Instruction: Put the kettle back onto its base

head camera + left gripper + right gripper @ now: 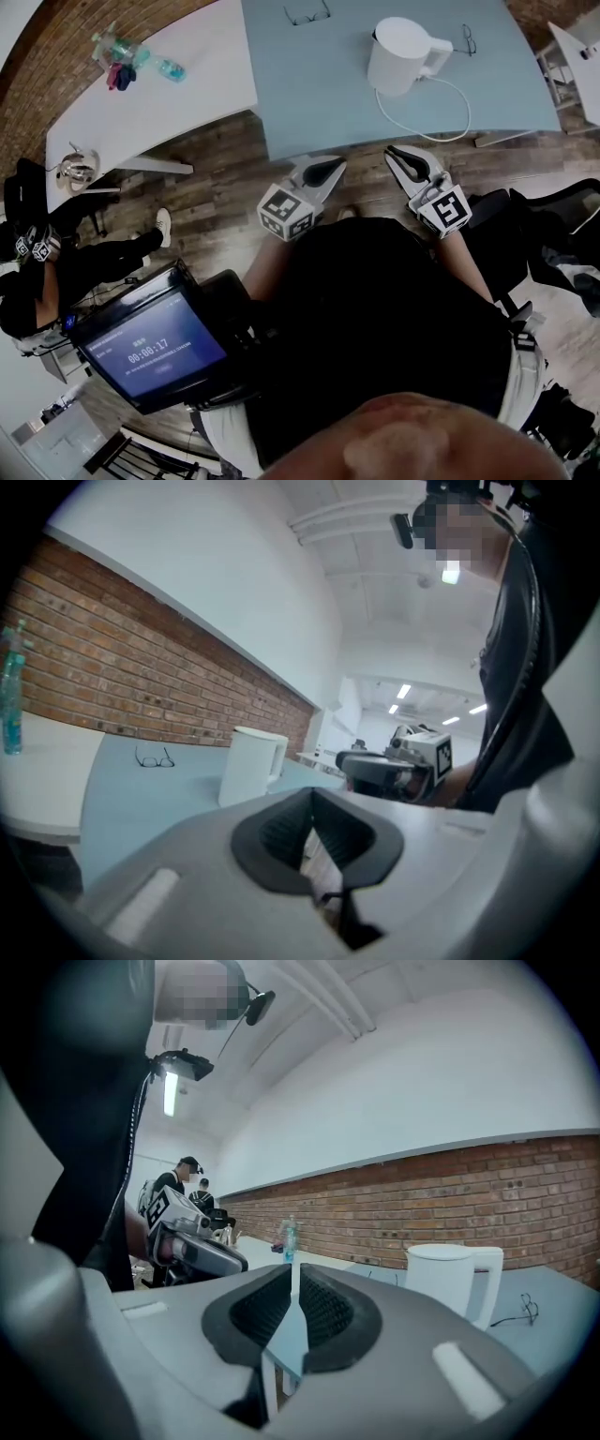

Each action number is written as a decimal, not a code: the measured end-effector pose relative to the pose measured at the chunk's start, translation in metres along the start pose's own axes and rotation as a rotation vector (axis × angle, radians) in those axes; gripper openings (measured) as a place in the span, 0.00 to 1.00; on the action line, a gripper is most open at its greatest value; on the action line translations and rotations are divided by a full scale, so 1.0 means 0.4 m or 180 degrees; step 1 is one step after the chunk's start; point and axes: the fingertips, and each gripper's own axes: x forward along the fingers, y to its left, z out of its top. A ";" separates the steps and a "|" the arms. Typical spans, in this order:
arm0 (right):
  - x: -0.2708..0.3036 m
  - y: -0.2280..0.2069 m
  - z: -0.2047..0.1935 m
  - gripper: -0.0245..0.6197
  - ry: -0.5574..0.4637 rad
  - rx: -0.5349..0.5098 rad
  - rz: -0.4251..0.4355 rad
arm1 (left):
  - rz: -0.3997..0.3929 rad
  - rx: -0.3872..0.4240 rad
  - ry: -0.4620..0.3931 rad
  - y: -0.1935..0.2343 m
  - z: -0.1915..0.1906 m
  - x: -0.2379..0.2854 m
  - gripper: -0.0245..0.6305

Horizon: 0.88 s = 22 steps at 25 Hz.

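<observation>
The pale blue surface [328, 94] lay in front of both claws, its near edge just ahead of their tips. The white kettle [398, 54] stood upright on it. It was ahead of the right claw [398, 155] and well apart from it, and further off, to the right, from the left claw [333, 167]. Whether its base was under it could not be told. The left claw had its jaws together, with nothing in them. The right claw had its jaws almost together, with a thin slit between them, also empty. A white cord [468, 110] looped on the surface between the kettle and the right claw. A pair of glasses [307, 14] lay far ahead of the left claw.
</observation>
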 end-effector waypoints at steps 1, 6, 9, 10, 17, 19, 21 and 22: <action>-0.009 0.011 0.005 0.07 -0.0012 -0.0006 0.0018 | -0.0001 0.0010 -0.0018 -0.008 0.002 -0.001 0.04; -0.013 0.067 0.012 0.05 -0.0008 -0.0014 0.0120 | 0.0024 0.0010 -0.0087 -0.024 0.004 -0.033 0.04; -0.003 0.082 0.016 0.05 -0.0030 0.0015 0.0146 | 0.0022 0.0030 -0.0103 -0.019 0.004 -0.043 0.04; 0.000 0.086 0.016 0.04 -0.0037 0.0019 0.0157 | 0.0022 0.0038 -0.0112 -0.018 0.003 -0.045 0.04; -0.004 0.094 0.022 0.04 -0.0056 0.0054 0.0164 | 0.0062 0.0025 -0.0153 -0.028 0.004 -0.063 0.04; -0.001 0.093 0.022 0.04 -0.0050 0.0059 0.0166 | 0.0059 0.0031 -0.0147 -0.027 0.000 -0.065 0.04; 0.002 0.096 0.022 0.04 -0.0047 0.0061 0.0178 | 0.0051 0.0030 -0.0137 -0.028 -0.002 -0.066 0.04; 0.004 0.097 0.022 0.04 -0.0047 0.0057 0.0184 | 0.0047 0.0030 -0.0136 -0.028 -0.001 -0.066 0.04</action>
